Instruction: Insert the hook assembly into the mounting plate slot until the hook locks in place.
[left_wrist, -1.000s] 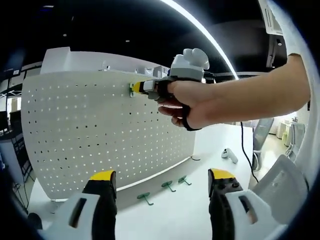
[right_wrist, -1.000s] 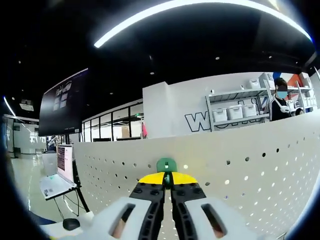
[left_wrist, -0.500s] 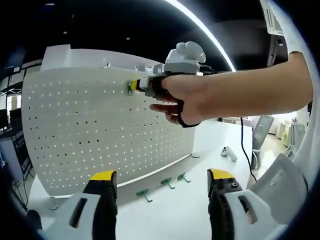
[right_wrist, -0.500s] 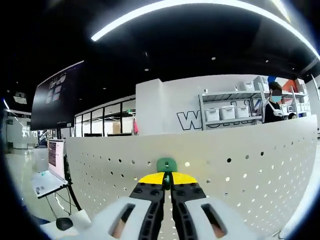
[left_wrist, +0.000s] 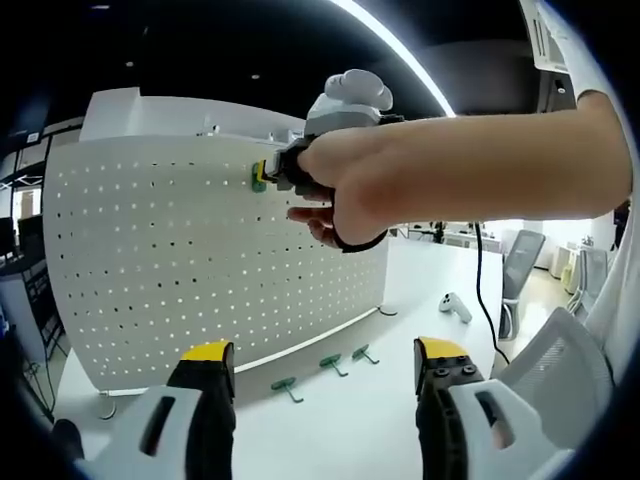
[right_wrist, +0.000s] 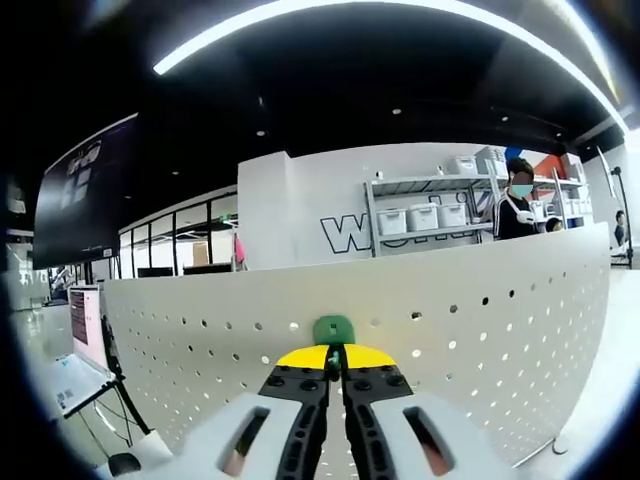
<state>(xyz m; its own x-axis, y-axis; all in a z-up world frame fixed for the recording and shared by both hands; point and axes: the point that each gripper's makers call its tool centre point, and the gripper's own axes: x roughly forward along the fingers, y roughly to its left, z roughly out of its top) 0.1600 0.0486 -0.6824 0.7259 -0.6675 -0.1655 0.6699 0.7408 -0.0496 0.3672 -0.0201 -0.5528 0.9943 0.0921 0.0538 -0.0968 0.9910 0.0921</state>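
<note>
The hook (right_wrist: 333, 329) was pinched between the R gripper (right_wrist: 334, 358) jaws, which were closed down to a thin gap, w/ only its green tip showing past the yellow pads. In the left gripper view the same hook (left_wrist: 259, 179) sat against the board (left_wrist: 150, 260) near the top edge, w/ the R gripper (left_wrist: 268, 175) and the hand (left_wrist: 350, 185) behind it. Contact vs. a small gap btwn tip and board could not be told. Risk, as judged: the tip could land btwn holes rather than in one, since the pads hid most of the hook; pushing then would skid it or twist it in the grip. Pushing off-square could also stop the lock from seating. The hook's long axis appeared to run along the jaws, tip pointing into the board face, roughly square to it; the exact tilt was not readable. The L gripper (left_wrist: 320, 365) was wide open and held nothing, low in front of the board. Three spare hooks (left_wrist: 325, 367) lay on the table (left_wrist: 400, 300) at the board's foot.
</note>
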